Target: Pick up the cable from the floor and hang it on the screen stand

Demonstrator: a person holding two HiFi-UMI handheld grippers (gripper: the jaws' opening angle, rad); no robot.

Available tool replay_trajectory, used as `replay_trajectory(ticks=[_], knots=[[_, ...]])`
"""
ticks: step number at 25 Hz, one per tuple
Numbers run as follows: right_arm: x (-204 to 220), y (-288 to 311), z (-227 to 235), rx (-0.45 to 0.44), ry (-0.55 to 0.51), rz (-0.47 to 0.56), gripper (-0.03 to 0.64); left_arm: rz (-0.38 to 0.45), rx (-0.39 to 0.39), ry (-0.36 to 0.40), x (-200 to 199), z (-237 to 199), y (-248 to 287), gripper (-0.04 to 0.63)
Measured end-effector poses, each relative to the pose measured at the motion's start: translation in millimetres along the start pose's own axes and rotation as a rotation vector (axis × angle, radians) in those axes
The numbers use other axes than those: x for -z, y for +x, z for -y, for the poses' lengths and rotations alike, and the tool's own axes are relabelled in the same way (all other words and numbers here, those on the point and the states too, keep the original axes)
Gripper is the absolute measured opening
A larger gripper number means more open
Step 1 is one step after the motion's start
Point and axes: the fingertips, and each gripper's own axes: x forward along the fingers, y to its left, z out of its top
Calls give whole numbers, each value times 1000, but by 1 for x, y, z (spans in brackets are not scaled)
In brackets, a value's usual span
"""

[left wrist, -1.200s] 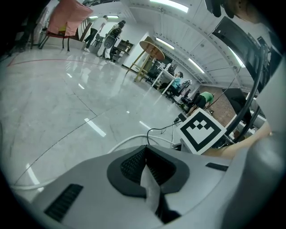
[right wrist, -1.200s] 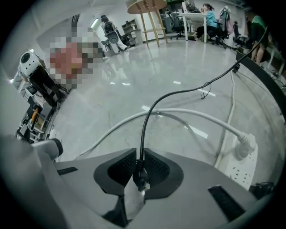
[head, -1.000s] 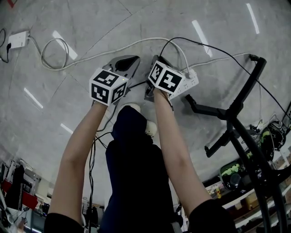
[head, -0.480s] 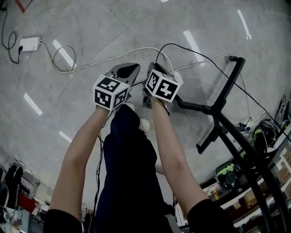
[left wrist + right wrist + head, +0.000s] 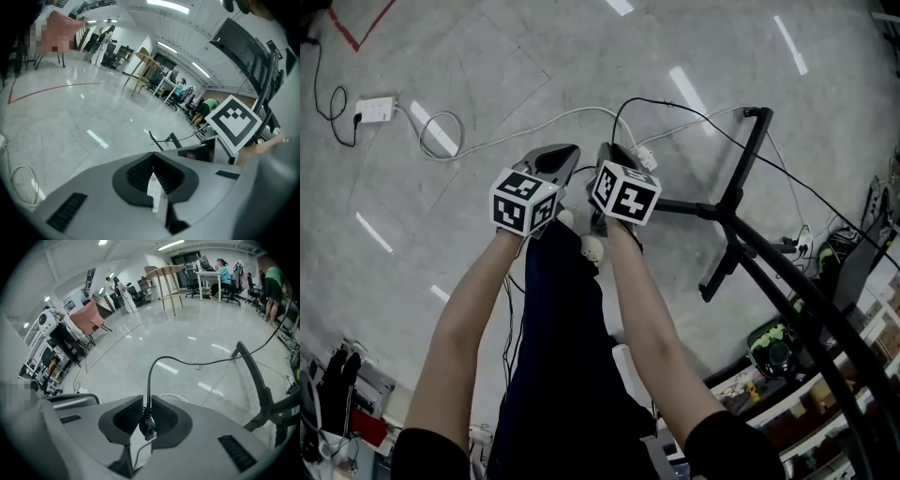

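The thin black cable rises from my right gripper, which is shut on its black plug end. In the head view the cable arcs right, over the black screen stand. Both grippers are held high above the floor, side by side, left gripper just left of the right gripper. My left gripper is shut, with a white dotted tag pinched between its pads; what hangs from the tag is hidden. The stand's foot lies to the right of the right gripper.
A white power strip with a looped white cable lies on the grey floor at the left, a second strip beside the right gripper. Shelves and clutter sit lower right. People, desks and chairs stand far off.
Both grippers have risen together, still side by side. The floor, the white strips and the stand's foot have dropped farther below them. The black cable has lifted with the right gripper.
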Motion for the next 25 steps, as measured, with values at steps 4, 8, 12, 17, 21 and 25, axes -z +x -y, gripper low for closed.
replay_trajectory(ticks=[4, 8, 12, 17, 21, 25], knots=[[-11, -33, -2, 8, -28, 19, 72, -9, 16, 25, -17, 26, -11, 8], [-12, -68, 1, 25, -59, 36, 72, -9, 34, 39, -23, 52, -26, 8], [-15, -108, 3, 42, -65, 55, 72, -18, 58, 59, -30, 81, -43, 8], [-20, -167, 0, 46, -51, 88, 71, -14, 97, 84, -43, 123, -63, 8], [-25, -213, 1, 39, -51, 126, 71, 17, 121, 77, -57, 159, -74, 8], [-28, -256, 3, 23, -37, 153, 71, 38, 134, 66, -66, 191, -86, 8]])
